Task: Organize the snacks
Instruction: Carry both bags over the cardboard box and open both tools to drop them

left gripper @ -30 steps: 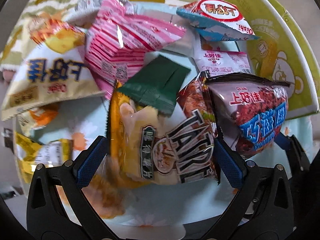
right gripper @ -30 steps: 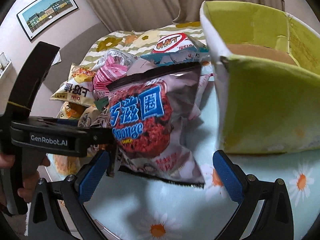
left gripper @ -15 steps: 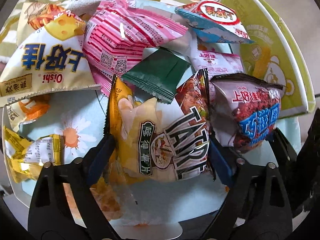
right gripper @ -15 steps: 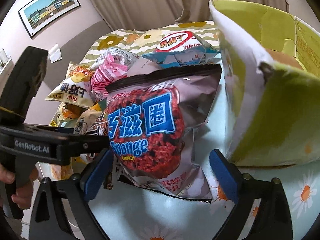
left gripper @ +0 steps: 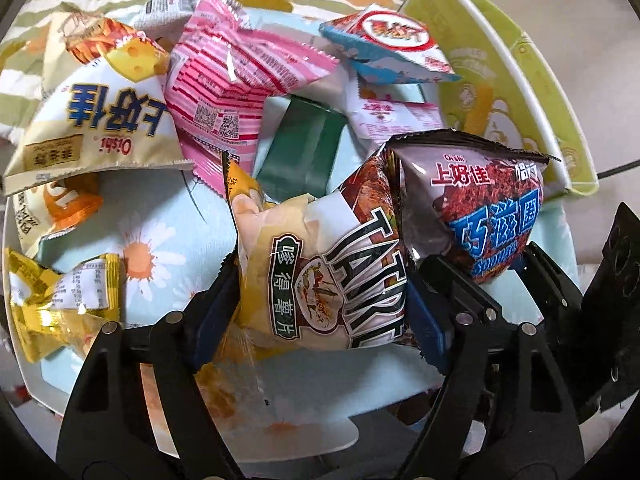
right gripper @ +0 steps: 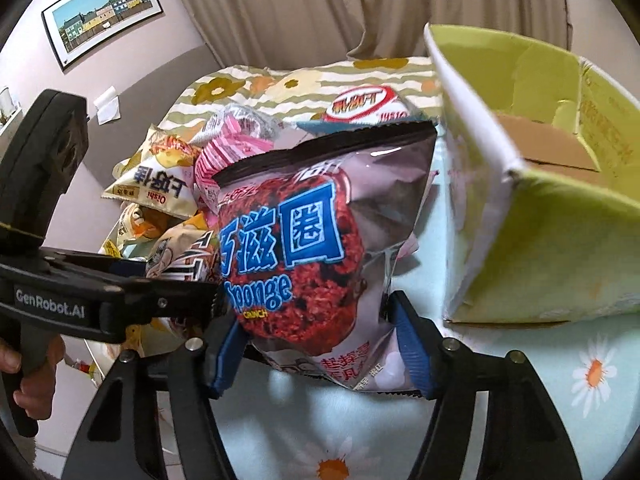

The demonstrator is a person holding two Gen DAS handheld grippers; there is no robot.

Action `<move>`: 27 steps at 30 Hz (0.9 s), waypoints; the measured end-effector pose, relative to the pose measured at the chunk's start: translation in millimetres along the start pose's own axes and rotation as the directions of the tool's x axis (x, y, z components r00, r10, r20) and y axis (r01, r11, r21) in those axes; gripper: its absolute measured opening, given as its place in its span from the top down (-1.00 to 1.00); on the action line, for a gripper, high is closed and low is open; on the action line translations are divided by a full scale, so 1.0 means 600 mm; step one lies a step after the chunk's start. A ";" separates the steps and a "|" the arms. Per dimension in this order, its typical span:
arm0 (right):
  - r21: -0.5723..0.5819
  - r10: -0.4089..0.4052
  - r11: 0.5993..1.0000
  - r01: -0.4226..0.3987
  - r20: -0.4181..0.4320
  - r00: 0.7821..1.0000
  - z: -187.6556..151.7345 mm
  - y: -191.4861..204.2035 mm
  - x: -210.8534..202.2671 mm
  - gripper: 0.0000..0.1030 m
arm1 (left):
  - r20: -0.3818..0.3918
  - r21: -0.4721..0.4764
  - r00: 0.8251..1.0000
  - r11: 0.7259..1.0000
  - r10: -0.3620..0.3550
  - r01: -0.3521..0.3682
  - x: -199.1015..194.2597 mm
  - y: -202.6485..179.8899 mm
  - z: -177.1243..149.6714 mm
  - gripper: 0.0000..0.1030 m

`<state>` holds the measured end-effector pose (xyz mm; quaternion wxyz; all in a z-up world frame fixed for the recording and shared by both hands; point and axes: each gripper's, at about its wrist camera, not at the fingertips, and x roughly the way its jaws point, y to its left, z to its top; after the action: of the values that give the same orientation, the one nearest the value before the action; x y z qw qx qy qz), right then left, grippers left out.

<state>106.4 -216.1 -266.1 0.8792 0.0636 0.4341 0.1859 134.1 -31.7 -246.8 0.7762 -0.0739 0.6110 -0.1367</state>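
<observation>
here the left gripper (left gripper: 320, 300) closes on the tayto bag (left gripper: 320, 264); the right gripper (right gripper: 316, 348) closes on the sponge crunch bag (right gripper: 304, 248), just beside the green box (right gripper: 540, 240).

Both tools are black plastic. The right tool (right gripper: 316, 350) carries blue ribbed pads (right gripper: 412, 356) and silver screws at its finger joints. The left tool (left gripper: 320, 308) matches, its side printed "GenRobot.AI" in white.

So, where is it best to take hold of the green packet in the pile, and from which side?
Grip the green packet across its flat body near the crimped lower edge, coming from above. That end lies bare on top; the upper end seems tucked under the pink bag.
</observation>
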 end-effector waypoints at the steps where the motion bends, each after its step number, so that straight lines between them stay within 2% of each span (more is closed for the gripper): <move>1: 0.006 -0.007 1.000 0.007 0.006 1.000 0.001 0.002 -0.006 -0.22 | 0.004 0.002 1.000 1.000 -0.009 0.009 -0.009 0.000 -0.002 -0.49; 9: 0.013 -0.068 0.998 0.067 0.079 0.995 0.011 0.038 -0.081 -0.22 | 0.063 0.033 0.995 0.996 -0.079 0.077 -0.093 -0.009 -0.008 -0.49; 13: 0.032 -0.109 0.994 0.106 0.116 0.987 0.019 0.052 -0.128 -0.22 | 0.130 0.064 0.984 0.991 -0.125 0.118 -0.150 -0.019 -0.003 -0.49; 19: 0.058 -0.149 0.988 0.140 0.179 0.972 0.040 0.068 -0.195 -0.22 | 0.201 0.140 0.967 0.982 -0.157 0.130 -0.215 -0.048 0.020 -0.49; 27: 0.114 -0.162 0.984 0.138 0.238 0.958 0.082 0.030 -0.259 -0.22 | 0.278 0.196 0.947 0.974 -0.162 0.109 -0.266 -0.107 0.053 -0.49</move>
<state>53.8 -256.7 -116.2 0.9338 0.0951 0.3336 0.0881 122.6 -46.1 -72.8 0.8500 -0.0655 0.4685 -0.2318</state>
